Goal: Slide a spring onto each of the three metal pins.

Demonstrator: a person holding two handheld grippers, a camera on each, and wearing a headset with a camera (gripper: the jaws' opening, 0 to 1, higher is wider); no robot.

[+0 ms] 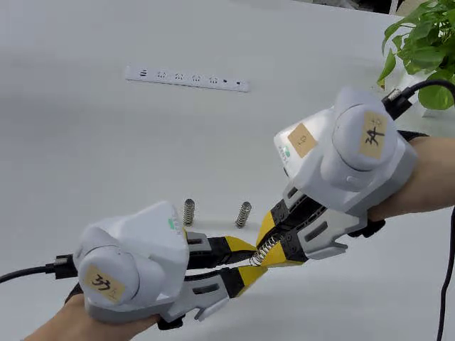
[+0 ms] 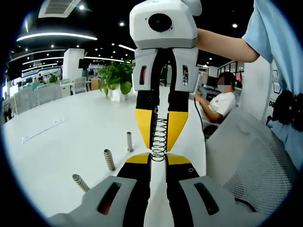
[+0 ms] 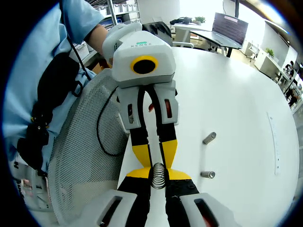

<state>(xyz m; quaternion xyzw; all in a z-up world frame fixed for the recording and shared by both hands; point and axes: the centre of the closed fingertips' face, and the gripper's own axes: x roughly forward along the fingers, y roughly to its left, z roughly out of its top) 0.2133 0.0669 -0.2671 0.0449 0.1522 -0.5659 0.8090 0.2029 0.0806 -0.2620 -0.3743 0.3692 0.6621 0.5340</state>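
A pin (image 1: 189,212) and a second pin (image 1: 244,214) stand on the bench (image 1: 85,163); behind them free room reaches the power strip (image 1: 186,78).

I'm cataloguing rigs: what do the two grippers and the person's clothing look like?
The left gripper and right gripper each have a rounded white shell, black jaws with yellow tips, a tan handwritten sticker and a black cable at the back. The person wears a light blue short sleeve.

Where does that spring end? Hard to say!
The spring (image 1: 266,249) has one end swallowed between the tips of the left gripper (image 1: 250,260), so whether a pin runs inside it, cannot tell; over at the right, the plant (image 1: 421,44) is clipped by the edge.
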